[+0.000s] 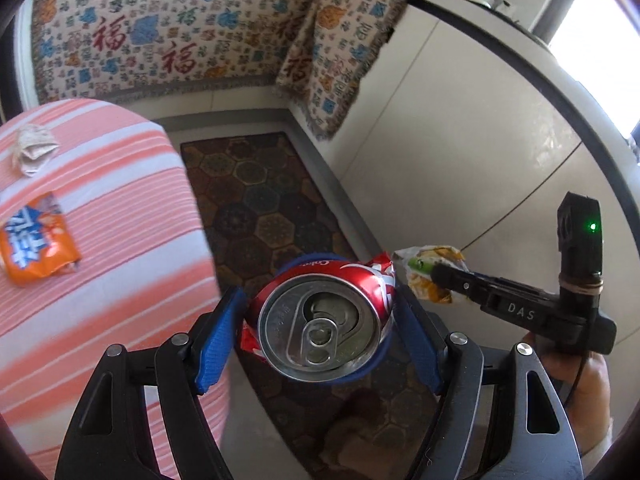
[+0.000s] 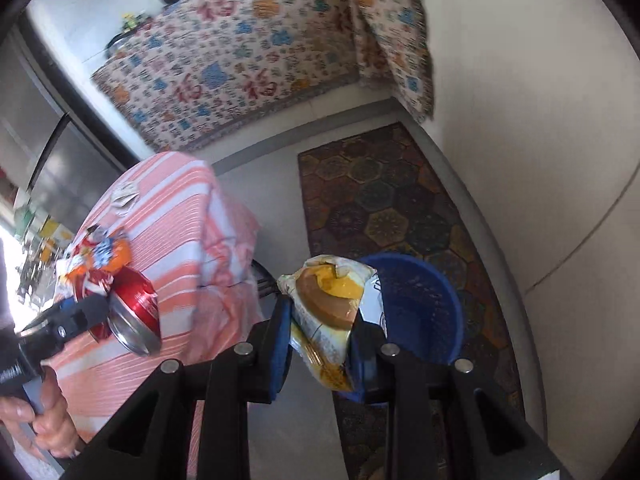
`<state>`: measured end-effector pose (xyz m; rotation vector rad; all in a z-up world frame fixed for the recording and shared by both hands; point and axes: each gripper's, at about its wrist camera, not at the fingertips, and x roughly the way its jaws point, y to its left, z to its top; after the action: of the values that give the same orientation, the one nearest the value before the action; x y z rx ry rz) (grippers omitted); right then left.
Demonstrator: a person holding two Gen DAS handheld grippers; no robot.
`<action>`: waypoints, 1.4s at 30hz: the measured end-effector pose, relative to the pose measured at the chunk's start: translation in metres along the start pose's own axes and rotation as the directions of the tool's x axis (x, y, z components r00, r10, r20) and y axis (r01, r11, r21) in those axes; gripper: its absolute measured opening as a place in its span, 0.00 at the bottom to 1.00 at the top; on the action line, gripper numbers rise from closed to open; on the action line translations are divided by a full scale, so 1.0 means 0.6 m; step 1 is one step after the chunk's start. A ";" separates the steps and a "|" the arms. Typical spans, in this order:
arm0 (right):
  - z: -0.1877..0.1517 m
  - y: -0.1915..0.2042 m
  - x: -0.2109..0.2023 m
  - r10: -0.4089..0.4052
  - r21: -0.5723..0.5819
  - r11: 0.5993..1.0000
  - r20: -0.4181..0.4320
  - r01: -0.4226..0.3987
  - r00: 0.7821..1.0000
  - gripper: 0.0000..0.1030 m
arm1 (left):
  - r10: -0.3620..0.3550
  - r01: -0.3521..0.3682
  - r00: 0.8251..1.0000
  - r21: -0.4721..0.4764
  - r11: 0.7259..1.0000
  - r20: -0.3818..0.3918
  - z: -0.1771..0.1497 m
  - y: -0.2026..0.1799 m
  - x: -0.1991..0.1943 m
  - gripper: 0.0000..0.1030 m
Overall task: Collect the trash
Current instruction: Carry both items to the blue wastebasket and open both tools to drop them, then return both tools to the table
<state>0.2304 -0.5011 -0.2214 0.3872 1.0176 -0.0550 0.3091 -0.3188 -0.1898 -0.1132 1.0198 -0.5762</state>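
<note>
1. Patterned throw (image 1: 168,36) covering the sofa fills the back of the room as I look through both wrist cameras, with pale floor and a dark hexagon-patterned rug (image 1: 256,208) below it.
2. To my left stands a table under a pink-and-white striped cloth (image 1: 120,208); an orange snack packet (image 1: 34,246) and a crumpled tissue (image 1: 34,152) lie on it, well apart.
3. On the rug, the right wrist view shows me a blue bucket (image 2: 420,304), just behind what the right gripper carries.
4. My left gripper (image 1: 320,320) has its blue pads pressed on a crushed red soda can (image 1: 320,320), held off the table's edge above the rug.
5. My right gripper (image 2: 320,340) pinches a crinkled yellow-and-white snack wrapper (image 2: 324,300) between narrowly set jaws, near the bucket's rim.
</note>
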 end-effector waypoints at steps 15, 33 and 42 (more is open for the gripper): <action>0.018 -0.158 0.090 0.058 0.237 0.970 -0.013 -0.053 0.998 0.48 | -0.045 0.051 0.993 0.046 0.998 -0.110 -0.008 -0.058 0.183 0.89; 0.029 -0.042 -0.025 -0.056 -0.017 0.998 0.279 0.063 0.959 0.58 | 0.087 -0.093 0.994 0.116 0.989 0.060 -0.102 0.001 -0.078 0.95; -0.044 0.213 -0.030 0.100 -0.356 0.935 0.302 0.015 0.948 0.58 | 0.365 -0.362 0.929 -0.053 0.931 0.060 -0.217 0.210 -0.202 0.95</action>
<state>0.2279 -0.3756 -0.1818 0.0644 0.6807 0.1036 0.2047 -0.1287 -0.2097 0.0215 0.9554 -0.2107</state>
